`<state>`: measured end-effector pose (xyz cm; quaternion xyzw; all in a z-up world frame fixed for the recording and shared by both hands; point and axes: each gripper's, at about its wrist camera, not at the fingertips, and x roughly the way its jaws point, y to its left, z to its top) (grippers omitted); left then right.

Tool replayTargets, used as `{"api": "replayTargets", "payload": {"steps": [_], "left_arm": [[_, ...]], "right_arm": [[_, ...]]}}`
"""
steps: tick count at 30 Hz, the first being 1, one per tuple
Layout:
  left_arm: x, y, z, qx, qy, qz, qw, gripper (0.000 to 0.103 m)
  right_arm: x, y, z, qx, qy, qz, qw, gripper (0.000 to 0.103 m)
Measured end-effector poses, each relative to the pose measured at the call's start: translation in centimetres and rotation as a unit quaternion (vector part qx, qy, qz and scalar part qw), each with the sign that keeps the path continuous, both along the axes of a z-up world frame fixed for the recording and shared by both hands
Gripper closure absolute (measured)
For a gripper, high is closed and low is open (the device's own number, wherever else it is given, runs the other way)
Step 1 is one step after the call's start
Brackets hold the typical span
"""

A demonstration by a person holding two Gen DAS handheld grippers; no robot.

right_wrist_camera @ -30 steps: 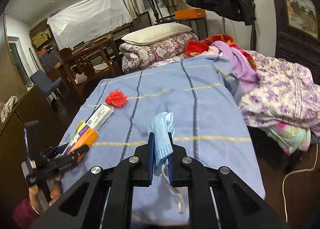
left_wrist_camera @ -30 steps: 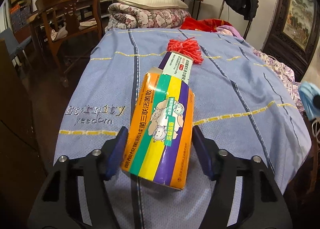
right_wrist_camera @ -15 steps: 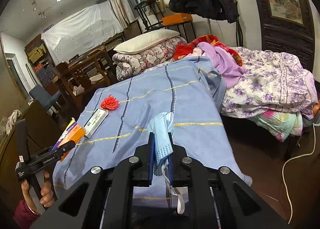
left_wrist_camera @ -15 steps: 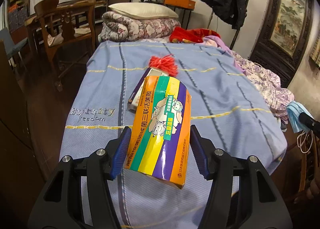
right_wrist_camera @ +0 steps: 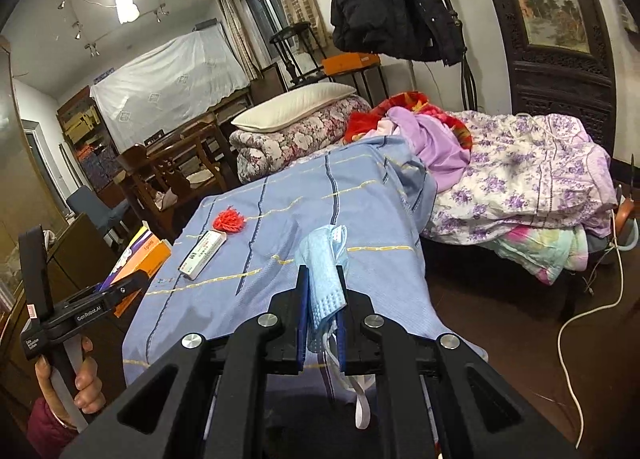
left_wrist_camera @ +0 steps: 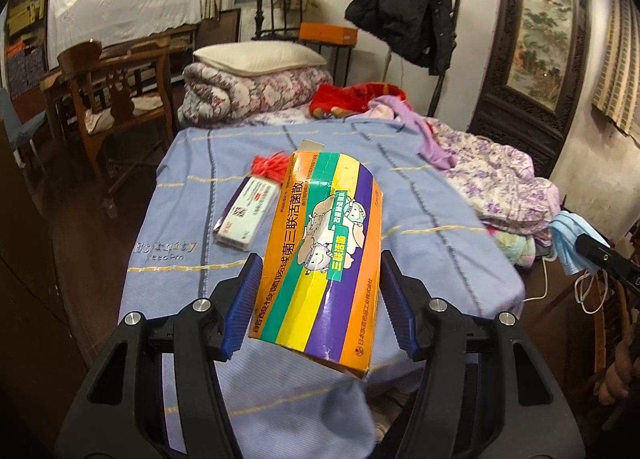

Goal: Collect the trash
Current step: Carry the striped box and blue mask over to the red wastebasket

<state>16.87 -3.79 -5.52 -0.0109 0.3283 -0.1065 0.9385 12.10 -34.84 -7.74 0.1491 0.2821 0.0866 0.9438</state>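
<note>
1. The striped carton (left_wrist_camera: 320, 255) could slip from the left gripper (left_wrist_camera: 318, 299): it sits tilted between the blue pads, and on the right side I cannot tell whether the pad is truly pressing the cardboard; a jolt while carrying might drop it back on the blue bedsheet (left_wrist_camera: 420, 227).
2. The face mask (right_wrist_camera: 325, 271) is soft and thin; its ear loops dangle below the right gripper (right_wrist_camera: 322, 323) and could snag on the bed edge or on the white cable on the floor.
3. With both tools full, the white box (left_wrist_camera: 244, 219) and the red tassel (left_wrist_camera: 269, 167) — lying touching or nearly so on the sheet — cannot be taken until something is dropped off (no bin shows in either view).
4. Left claw: spread about the carton's width, gripping it across its sides, lifted above the sheet.
5. Right claw: nearly closed — pinched on the folded mask, held in the air near the bed's foot.
</note>
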Motion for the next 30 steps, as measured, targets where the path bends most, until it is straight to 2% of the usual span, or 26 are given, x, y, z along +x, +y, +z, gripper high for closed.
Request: {"api": "replayTargets", "payload": {"steps": [14, 22, 30], "left_arm": [[-7.1, -4.3, 3.8, -0.007, -0.058, -0.042, 0.9974, 0.045], [-11.3, -7.8, 5.2, 0.008, -0.087, -0.072, 0.9936, 0.045], [-13.5, -11.2, 5.5, 0.005, -0.087, -0.118, 0.9891, 0.045]], "right_arm": [[-6.8, -2.3, 2.3, -0.005, -0.052, 0.003, 0.999, 0.091], [-10.4, -4.4, 3.1, -0.004, -0.077, -0.005, 0.997, 0.09], [-13.0, -5.9, 3.0, -0.021, -0.085, -0.015, 0.996, 0.089]]}}
